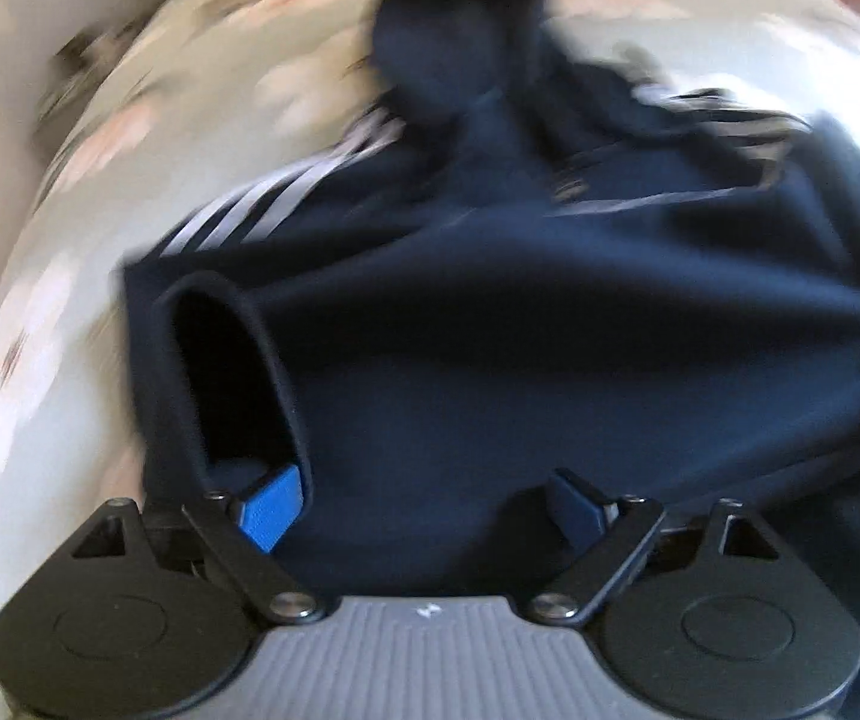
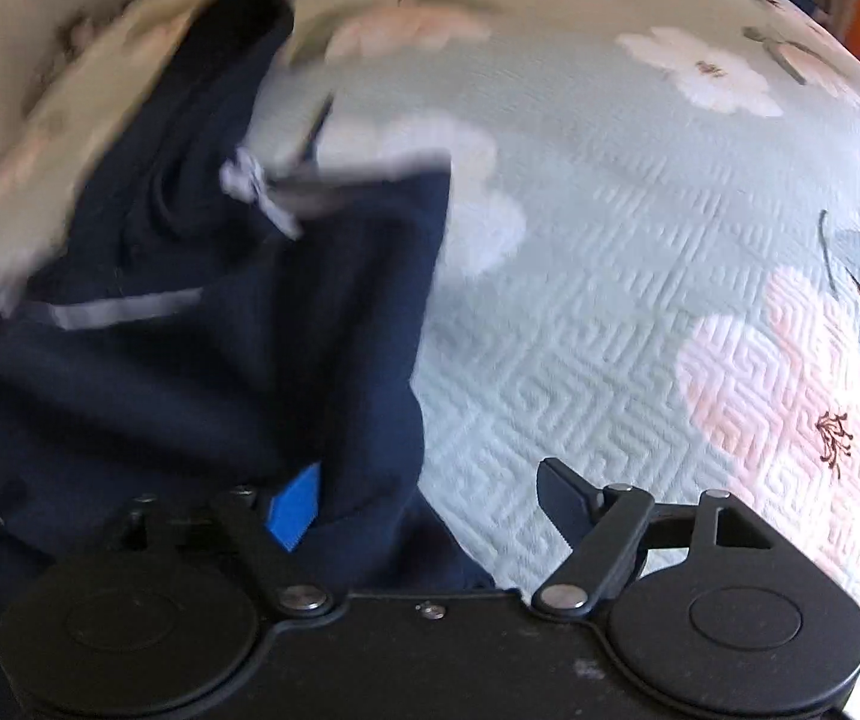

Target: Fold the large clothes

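In the left wrist view, the left gripper (image 1: 421,510) sits at 6 o'clock with its fingers spread wide apart. The blue pad (image 1: 268,513) of one finger pokes into an open cuff or hem (image 1: 214,372) of the navy garment (image 1: 550,348) at 8 o'clock, while the other finger lies against the cloth at 5 o'clock; nothing is pinched between them. The navy fabric fills the centre of the view (much of it blurred), and farther off white stripes (image 1: 262,210) run along it toward 10 o'clock. Beyond that, a dark bunched part rises to 12 o'clock over the floral bedspread (image 1: 70,276).

In the right wrist view, the right gripper (image 2: 424,507) is also at 6 o'clock, its fingers standing apart. The blue-padded finger (image 2: 295,507) at 7 o'clock is tucked under a fold of the navy garment (image 2: 190,372), the other finger at 5 o'clock is bare above the floral bedspread (image 2: 640,300). Farther up, a grey stripe (image 2: 124,306) crosses the cloth at 9 o'clock, and a white drawstring or tag (image 2: 256,186) shows near 11 o'clock (too blurred to tell which).
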### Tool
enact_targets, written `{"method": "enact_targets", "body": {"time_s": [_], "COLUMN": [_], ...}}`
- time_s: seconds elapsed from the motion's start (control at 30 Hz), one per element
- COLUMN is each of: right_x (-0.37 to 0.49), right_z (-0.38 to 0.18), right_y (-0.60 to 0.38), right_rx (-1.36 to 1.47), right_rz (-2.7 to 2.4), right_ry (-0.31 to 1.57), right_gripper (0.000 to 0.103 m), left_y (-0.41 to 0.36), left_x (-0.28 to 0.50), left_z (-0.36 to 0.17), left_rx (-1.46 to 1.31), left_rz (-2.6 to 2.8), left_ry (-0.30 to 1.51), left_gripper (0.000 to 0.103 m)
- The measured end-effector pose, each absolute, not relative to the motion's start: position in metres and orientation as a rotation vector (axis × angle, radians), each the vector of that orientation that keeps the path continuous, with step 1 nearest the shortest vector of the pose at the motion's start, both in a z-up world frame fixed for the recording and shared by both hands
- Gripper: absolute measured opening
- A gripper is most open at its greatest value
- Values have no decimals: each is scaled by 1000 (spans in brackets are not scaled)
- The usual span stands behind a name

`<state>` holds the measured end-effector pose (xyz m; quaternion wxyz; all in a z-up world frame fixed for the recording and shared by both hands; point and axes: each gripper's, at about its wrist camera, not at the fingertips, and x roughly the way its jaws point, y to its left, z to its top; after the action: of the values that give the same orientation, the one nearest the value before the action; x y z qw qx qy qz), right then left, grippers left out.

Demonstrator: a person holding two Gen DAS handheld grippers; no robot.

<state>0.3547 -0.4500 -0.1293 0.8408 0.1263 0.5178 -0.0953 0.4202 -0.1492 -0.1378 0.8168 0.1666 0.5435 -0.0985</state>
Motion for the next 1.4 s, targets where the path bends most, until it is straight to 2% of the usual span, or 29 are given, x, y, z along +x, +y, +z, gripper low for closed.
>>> {"method": "enact_targets", "body": {"time_s": [0.1, 0.27, 0.33, 0.43, 0.53, 0.6, 0.67, 0.8, 0.93, 1.0, 1.03, 1.07, 1.2, 1.23, 1.4], "right_x": [388, 454, 472, 482, 467, 450, 431, 407, 395, 382, 380, 380, 395, 401, 468], "right_z": [-123, -171, -188, -186, -163, -143, -126, -124, -157, -165, -168, -173, -163, -153, -95], "right_y": [-436, -426, -434, -442, -433, -426, -409, -372, -372, -373, -376, -383, -418, -420, -415], "right_rx": [172, 106, 131, 145, 156, 148, 138, -24, -71, -192, -228, -221, 40, 47, 48], "right_rz": [-172, -258, -315, -440, -413, -361, -266, -75, -5, -7, -29, -61, -105, -114, -125], "right_ry": [1048, 1170, 1169, 1127, 1048, 998, 999, 1070, 1202, 1193, 1199, 1234, 1314, 1295, 1120], "right_gripper": [92, 91, 96, 96, 94, 95, 95, 95, 96, 96, 98, 103, 101, 101, 102], "left_y": [-113, -58, -32, -5, -11, -13, -22, -59, -61, -54, -47, -40, -27, -27, -51], "left_x": [419, 427, 435, 440, 441, 440, 444, 463, 475, 478, 479, 481, 493, 494, 508], "left_z": [-129, -113, -113, -104, -79, -54, -39, -63, -125, -147, -149, -149, -139, -132, -93], "left_rx": [264, 225, 186, 82, 150, 154, 143, 194, 252, 345, 329, 303, 284, 279, 324], "left_rz": [-107, 142, 199, 157, 148, 108, 48, -87, -78, -11, -14, -15, -14, -20, -71], "left_ry": [1157, 1110, 1123, 1143, 1080, 1028, 993, 1020, 1160, 1213, 1215, 1222, 1244, 1236, 1166], "left_gripper": [90, 91, 93, 89, 83, 85, 91, 92, 85, 90, 97, 98, 96, 91, 91]}}
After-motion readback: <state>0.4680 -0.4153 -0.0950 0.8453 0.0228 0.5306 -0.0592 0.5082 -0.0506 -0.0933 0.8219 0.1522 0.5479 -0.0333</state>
